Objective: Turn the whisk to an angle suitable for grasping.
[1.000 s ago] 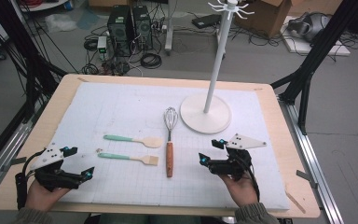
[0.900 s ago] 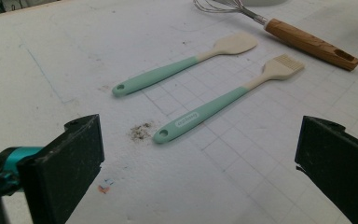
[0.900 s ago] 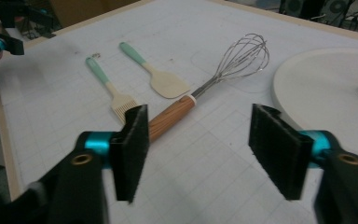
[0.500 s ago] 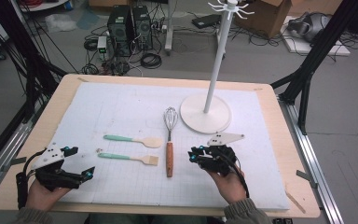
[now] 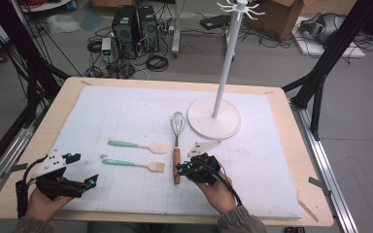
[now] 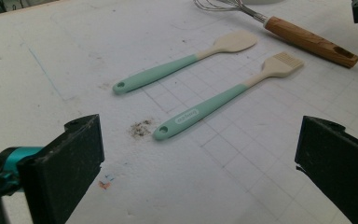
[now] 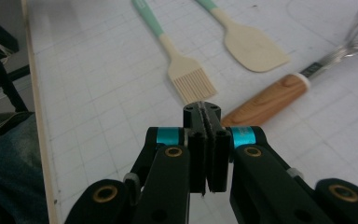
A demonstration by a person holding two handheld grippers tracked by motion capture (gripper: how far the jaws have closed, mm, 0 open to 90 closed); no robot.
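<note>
High view, whisk (image 5: 177, 145) handle just left of closed right hand-held gripper (image 5: 180, 169)

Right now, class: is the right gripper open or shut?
Shut, on nothing. The right gripper has just closed, its black jaws pressed flat together beside the whisk, whose wooden handle lies on the table.

One whisk (image 5: 177, 141), one spatula (image 5: 139, 145), one pastry brush (image 5: 134, 164), one stand (image 5: 222, 92)

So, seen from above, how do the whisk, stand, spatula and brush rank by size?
1. Stand, by far the largest.
2. Whisk.
3. Spatula and brush look about alike, so I won't rank them.
</note>
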